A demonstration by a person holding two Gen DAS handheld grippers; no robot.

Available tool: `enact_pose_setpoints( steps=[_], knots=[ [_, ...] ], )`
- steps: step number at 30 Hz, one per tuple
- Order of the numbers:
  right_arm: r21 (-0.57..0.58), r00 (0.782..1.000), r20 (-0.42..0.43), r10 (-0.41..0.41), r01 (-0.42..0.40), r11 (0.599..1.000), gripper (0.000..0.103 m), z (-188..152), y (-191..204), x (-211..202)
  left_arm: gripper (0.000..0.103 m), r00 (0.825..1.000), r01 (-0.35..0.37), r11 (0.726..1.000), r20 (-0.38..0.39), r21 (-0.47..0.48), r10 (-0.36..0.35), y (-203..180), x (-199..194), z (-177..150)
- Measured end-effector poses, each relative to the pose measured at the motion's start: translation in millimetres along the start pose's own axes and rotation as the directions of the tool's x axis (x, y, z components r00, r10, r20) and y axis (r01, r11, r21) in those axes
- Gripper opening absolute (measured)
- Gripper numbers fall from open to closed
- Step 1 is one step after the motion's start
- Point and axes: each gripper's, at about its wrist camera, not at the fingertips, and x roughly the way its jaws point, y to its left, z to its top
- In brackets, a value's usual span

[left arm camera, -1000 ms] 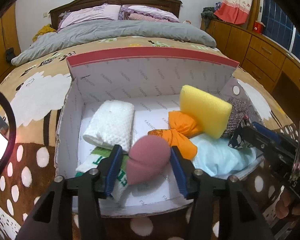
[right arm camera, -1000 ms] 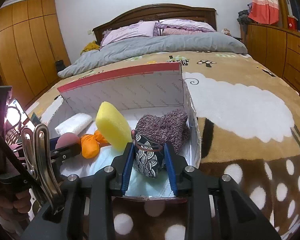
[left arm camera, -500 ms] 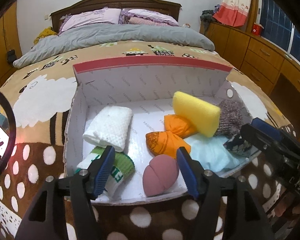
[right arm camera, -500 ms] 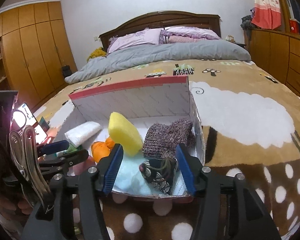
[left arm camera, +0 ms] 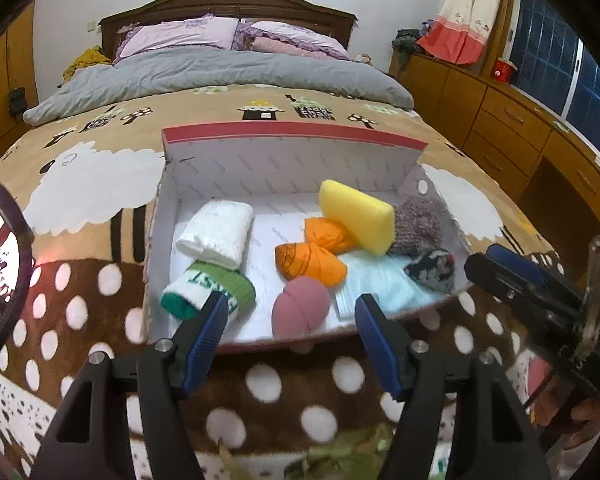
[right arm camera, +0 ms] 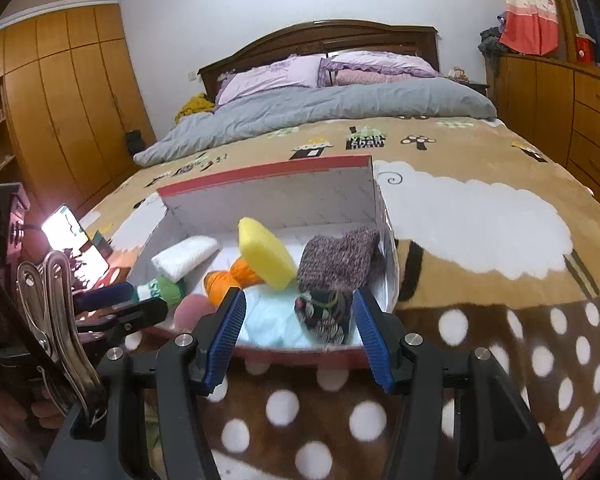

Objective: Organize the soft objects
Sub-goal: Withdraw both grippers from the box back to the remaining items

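Observation:
A white box point(left arm camera: 292, 156) with a red rim lies on the bed and holds the soft things: a white rolled towel point(left arm camera: 216, 234), a green and white sock point(left arm camera: 208, 290), a pink sponge point(left arm camera: 300, 308), an orange cloth point(left arm camera: 312, 258), a yellow sponge point(left arm camera: 356, 216), a grey knit sock point(left arm camera: 418, 226), a dark patterned pouch point(left arm camera: 432, 270) and a pale blue cloth point(left arm camera: 384, 292). My left gripper point(left arm camera: 290, 322) is open and empty, just before the box's near wall. My right gripper point(right arm camera: 298, 320) is open and empty, near the pouch point(right arm camera: 324, 314) at the box's near right corner.
The box point(right arm camera: 272, 196) sits on a brown blanket point(left arm camera: 268, 384) with white dots and sheep. A grey duvet point(left arm camera: 204, 72) and pillows lie beyond. Wooden drawers point(left arm camera: 508, 120) stand at the right, wardrobes point(right arm camera: 60, 112) at the left. A lit phone point(right arm camera: 74, 236) lies left of the box.
Both grippers have opened and pulled back from the box. The left one let go of the pink sponge, the right one let go of the patterned pouch; both things now lie in the box.

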Motion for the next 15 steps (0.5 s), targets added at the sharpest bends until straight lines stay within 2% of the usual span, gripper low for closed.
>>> enact_pose_setpoints(
  steps=[7,15],
  knots=[
    [-0.013,1.0,-0.014,0.01,-0.011,1.0,0.057,-15,8,-23,0.07,1.0,0.003,1.0,0.001,0.02,-0.003,-3,-24,-20],
    [-0.037,0.999,-0.037,0.009,-0.011,0.999,0.057,-41,20,-45,0.07,0.999,0.032,0.999,-0.036,0.025,-0.031,-4,-38,-48]
  ],
)
